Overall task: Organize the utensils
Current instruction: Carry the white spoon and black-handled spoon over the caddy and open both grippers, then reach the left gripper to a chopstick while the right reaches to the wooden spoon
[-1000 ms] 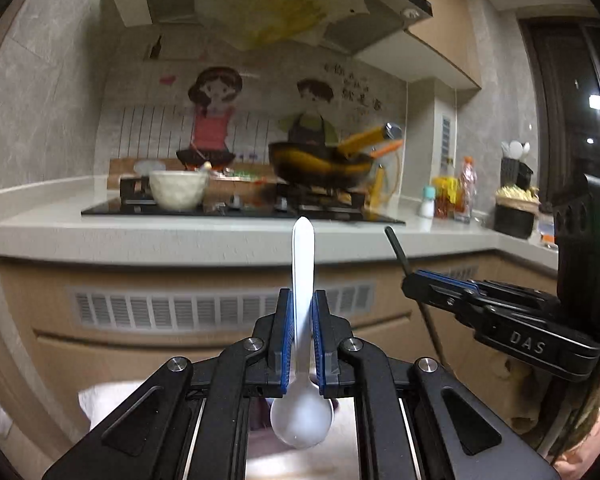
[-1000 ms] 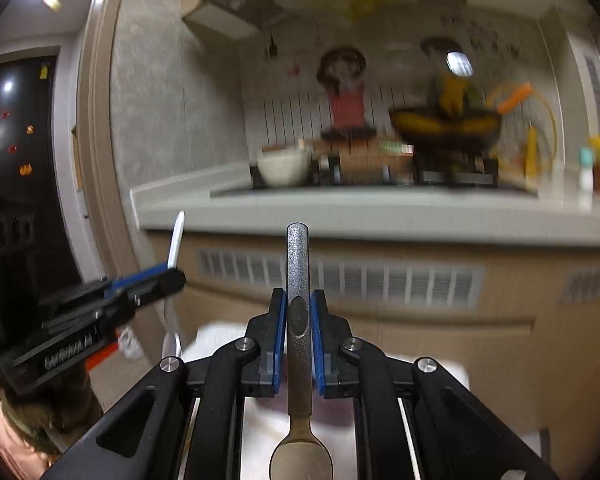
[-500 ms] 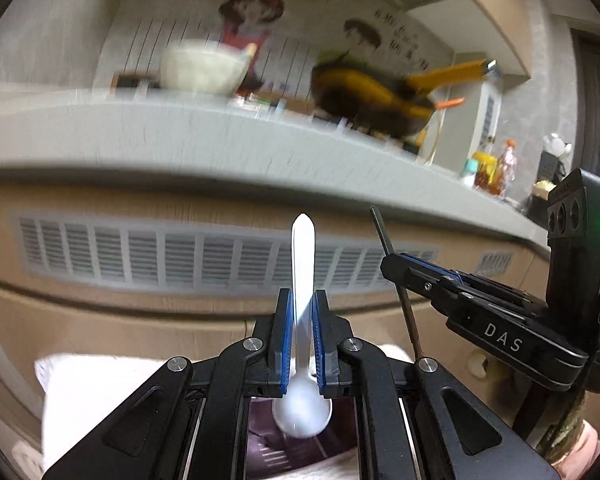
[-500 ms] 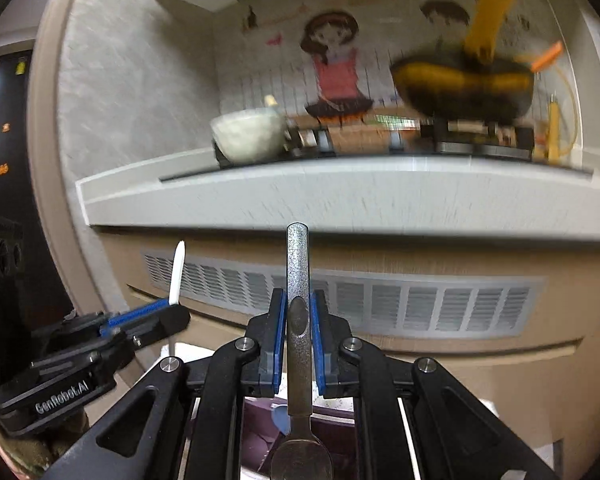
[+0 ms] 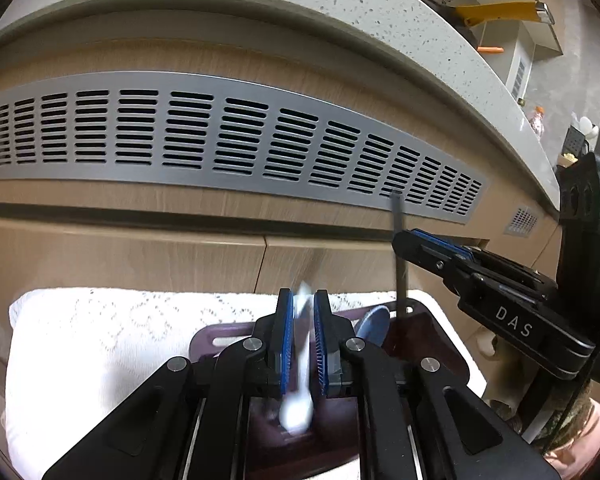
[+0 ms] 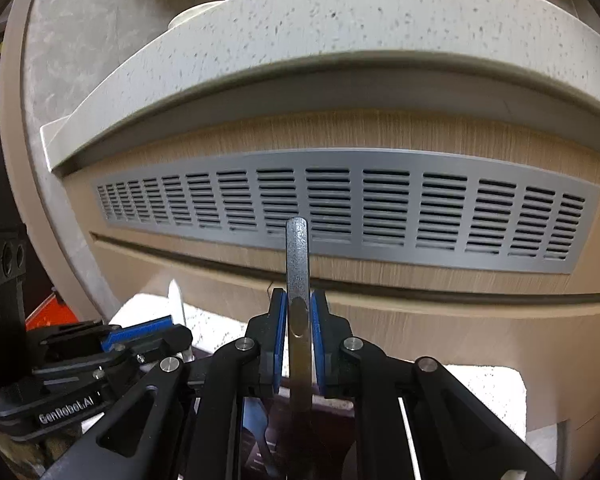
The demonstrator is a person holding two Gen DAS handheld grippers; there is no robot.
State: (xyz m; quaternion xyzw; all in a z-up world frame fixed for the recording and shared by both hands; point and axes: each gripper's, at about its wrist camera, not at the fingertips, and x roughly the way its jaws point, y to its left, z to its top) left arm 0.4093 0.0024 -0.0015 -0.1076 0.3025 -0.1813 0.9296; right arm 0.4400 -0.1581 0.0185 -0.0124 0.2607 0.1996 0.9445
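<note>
Our left tongs (image 5: 300, 336) stand slightly parted, and the white plastic spoon (image 5: 300, 392) between their blue pads looks blurred and loose, bowl down over the dark purple tray (image 5: 427, 344); we cannot tell whether a pad touches it. Our right tongs (image 6: 298, 340) are closed narrowly on the metal spoon's handle (image 6: 298, 280), which stands upright with its bowl hidden below. The tray sits on a white lace cloth (image 5: 100, 340) in front of the wooden cabinet with its grey vent grille (image 5: 180, 132). A blue spoon (image 5: 373, 320) lies in the tray.
</note>
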